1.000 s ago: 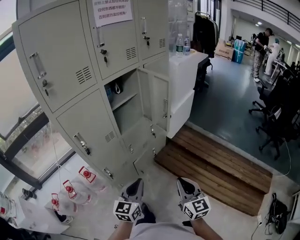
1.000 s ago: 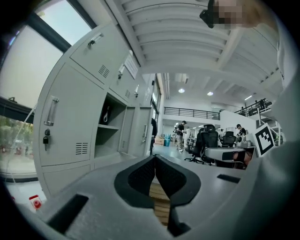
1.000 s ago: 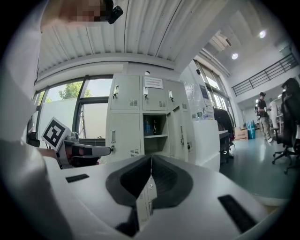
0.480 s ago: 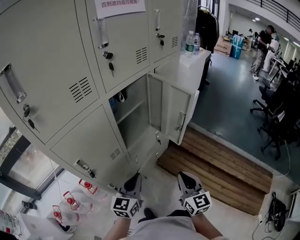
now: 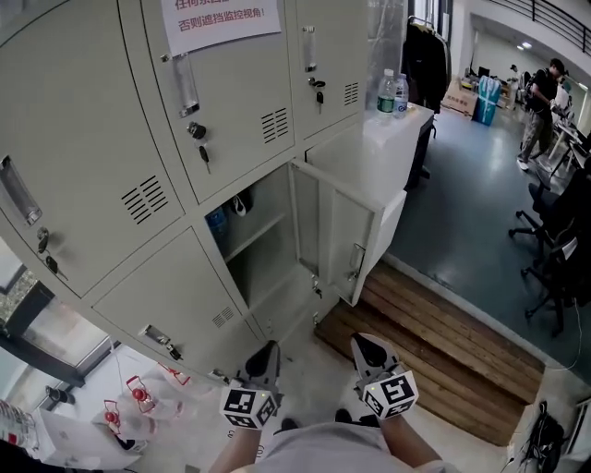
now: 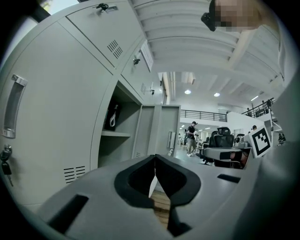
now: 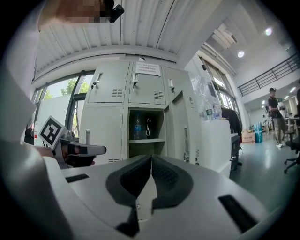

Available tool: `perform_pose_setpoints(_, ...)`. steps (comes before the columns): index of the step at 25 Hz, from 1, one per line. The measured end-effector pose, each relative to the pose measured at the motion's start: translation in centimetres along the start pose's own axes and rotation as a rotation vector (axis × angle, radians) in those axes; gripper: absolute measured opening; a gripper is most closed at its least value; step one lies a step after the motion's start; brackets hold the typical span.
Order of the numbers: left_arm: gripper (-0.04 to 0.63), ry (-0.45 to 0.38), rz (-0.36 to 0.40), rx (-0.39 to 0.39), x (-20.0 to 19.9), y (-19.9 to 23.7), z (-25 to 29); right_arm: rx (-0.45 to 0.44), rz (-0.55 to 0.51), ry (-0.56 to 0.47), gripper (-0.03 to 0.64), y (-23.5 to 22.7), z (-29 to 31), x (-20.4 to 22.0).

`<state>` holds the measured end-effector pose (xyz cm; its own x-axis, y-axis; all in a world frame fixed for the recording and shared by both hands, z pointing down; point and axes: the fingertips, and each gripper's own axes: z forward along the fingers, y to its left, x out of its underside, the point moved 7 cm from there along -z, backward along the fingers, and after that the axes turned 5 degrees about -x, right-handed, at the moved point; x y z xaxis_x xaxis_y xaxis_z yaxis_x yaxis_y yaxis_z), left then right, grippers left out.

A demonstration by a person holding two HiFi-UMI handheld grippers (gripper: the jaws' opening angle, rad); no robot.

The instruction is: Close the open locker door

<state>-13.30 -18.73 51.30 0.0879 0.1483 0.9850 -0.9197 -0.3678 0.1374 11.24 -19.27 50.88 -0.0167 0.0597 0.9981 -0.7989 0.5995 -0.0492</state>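
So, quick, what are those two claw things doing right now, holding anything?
Left gripper: closed, nothing between its jaws.
Right gripper: closed, nothing between its jaws.

We are in a big office hall. A wall of grey metal lockers (image 5: 111, 166) stands here, with a paper sign (image 5: 222, 18) stuck on one. Past them the blue-grey floor (image 5: 462, 212) runs a long way, with black office chairs (image 5: 554, 249) and a person (image 5: 540, 111) standing far off. A dark coat (image 5: 427, 65) hangs up, water bottles (image 5: 392, 92) stand on a white cabinet (image 5: 369, 157) (just beside the lockers), and round lights (image 6: 187, 92) shine in the ceiling.
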Motion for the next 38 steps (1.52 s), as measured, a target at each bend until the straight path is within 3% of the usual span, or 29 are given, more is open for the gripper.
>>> perform_pose_setpoints(7, 0.009, -0.008, 0.011, -0.013, -0.1, -1.6, 1.6, -0.034, -0.036, -0.025, 0.018, -2.8, 1.1, -0.9)
perform_pose_setpoints(8, 0.009, -0.006, 0.013, -0.018, -0.1, -1.7, 1.6, -0.032, -0.028, -0.024, 0.054, -3.1, 1.3, -0.8)
perform_pose_setpoints(9, 0.009, -0.003, 0.012, -0.025, 0.0, -1.7, 1.6, -0.029, -0.02, -0.025, 0.158, -3.5, 1.5, -0.9)
perform_pose_setpoints(10, 0.009, -0.001, 0.01, -0.033, 0.1, -1.7, 1.6, -0.021, -0.012, -0.033, 0.213, -3.8, 1.6, -0.9)
perform_pose_setpoints(13, 0.009, 0.002, 0.005, -0.057, 0.2, -1.5, 1.5, 0.014, -0.003, -0.074, 0.26, -5.0, 1.7, -1.4)
perform_pose_setpoints(38, 0.009, -0.007, 0.007, -0.226, 0.0, 0.8, -1.6, -0.007, -0.115, -0.001, 0.272, -13.3, 11.7, -3.0)
